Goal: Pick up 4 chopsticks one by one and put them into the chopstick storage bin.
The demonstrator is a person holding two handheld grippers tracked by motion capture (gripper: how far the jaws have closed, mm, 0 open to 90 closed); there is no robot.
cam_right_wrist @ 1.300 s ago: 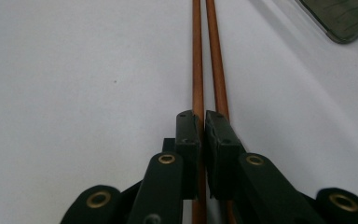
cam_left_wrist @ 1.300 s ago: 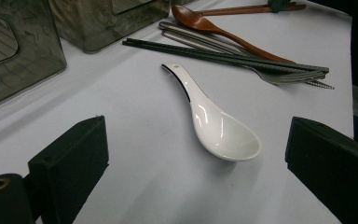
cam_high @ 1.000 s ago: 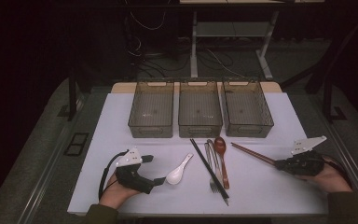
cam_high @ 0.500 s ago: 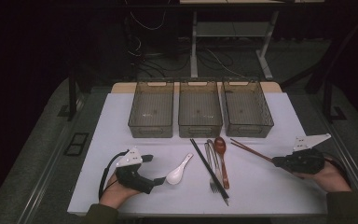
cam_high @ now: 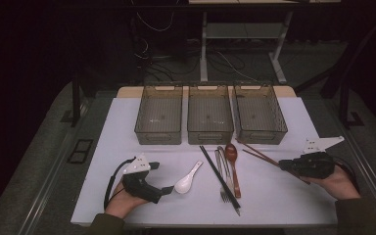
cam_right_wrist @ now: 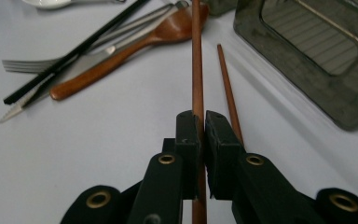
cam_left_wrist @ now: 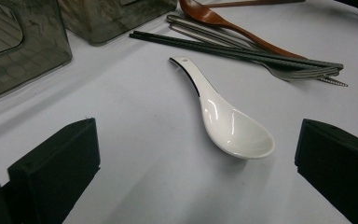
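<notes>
Before you, a white table (cam_high: 127, 127) carries three clear grey bins (cam_high: 210, 115) in a row at its far side. Near you lie one pair of black chopsticks (cam_high: 219, 177), one metal fork (cam_high: 223, 188), one brown wooden spoon (cam_high: 233, 165) and one white ceramic soup spoon (cam_left_wrist: 223, 116), glossy, bowl up. Your left gripper (cam_left_wrist: 196, 163) stands wide open, empty, the soup spoon between its jaws. Your right gripper (cam_right_wrist: 202, 135) is clamped on one brown wooden chopstick (cam_right_wrist: 196, 60); its twin (cam_right_wrist: 227, 93) rests just beside it.
</notes>
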